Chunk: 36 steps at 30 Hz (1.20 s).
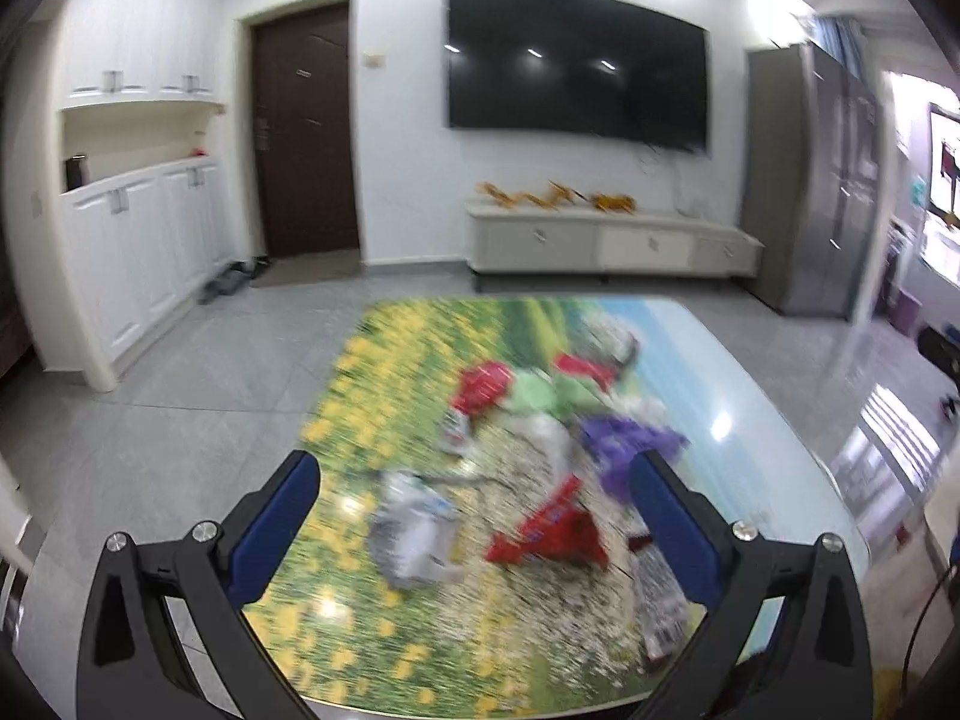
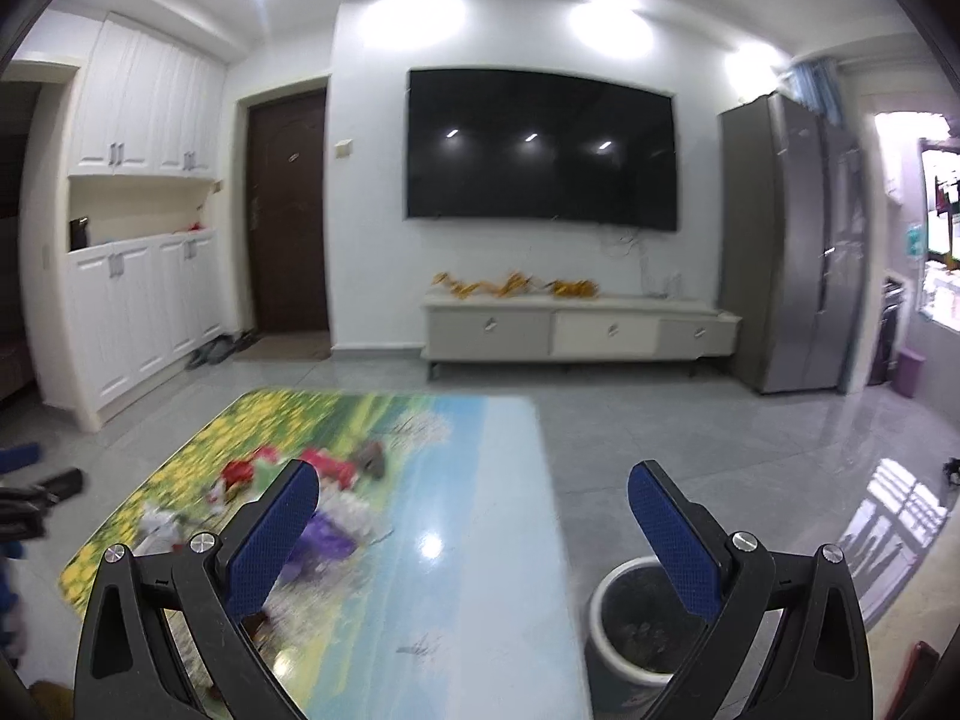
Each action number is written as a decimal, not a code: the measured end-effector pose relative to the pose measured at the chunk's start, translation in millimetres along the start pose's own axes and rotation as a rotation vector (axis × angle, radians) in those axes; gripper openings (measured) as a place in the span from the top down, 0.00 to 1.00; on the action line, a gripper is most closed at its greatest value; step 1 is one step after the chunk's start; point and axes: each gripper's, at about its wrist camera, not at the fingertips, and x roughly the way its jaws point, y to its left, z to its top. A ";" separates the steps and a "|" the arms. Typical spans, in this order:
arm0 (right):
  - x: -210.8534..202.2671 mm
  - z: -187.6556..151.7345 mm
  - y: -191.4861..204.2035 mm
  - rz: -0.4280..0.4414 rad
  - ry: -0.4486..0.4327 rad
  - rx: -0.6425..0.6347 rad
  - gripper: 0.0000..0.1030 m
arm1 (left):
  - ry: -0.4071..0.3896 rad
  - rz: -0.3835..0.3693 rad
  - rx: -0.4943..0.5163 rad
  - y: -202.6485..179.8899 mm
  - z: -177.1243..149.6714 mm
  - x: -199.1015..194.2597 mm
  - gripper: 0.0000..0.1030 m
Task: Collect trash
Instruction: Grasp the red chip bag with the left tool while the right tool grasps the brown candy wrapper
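On the left wrist view, the left gripper [image 1: 474, 480] is held with its blue-padded fingers [image 1: 273, 531] spread wide and nothing is gripped. Between and just beyond them, motion-blurred trash is spread over the flower-printed table [image 1: 360, 396]: a crumpled silver-white wrapper [image 1: 411, 534] at about 7 o'clock of the pile, a red wrapper [image 1: 549, 531] between the fingertips, a purple wrapper [image 1: 624, 444] beside the right finger at 2 o'clock, and a red packet [image 1: 483, 384] at 12 o'clock.

On the right wrist view, the right gripper [image 2: 474, 480] is likewise opened wide and empty. The trash pile [image 2: 288, 492] is seen at 9 o'clock, partly hidden behind the left finger. A white-rimmed trash bin [image 2: 624, 618] stands on the floor beside the table at 5 o'clock.
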 end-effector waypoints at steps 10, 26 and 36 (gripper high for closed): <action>35.4 -30.3 14.3 0.164 0.214 -0.041 0.00 | 0.211 -0.126 0.041 -25.1 -29.0 80.7 0.07; 95.8 -66.9 92.9 0.528 0.539 -0.195 0.11 | 0.327 -0.198 0.007 -11.6 -46.8 140.3 0.73; 139.4 -99.8 130.7 0.627 0.731 -0.228 0.32 | 0.252 -0.243 -0.045 2.3 -29.1 127.4 0.78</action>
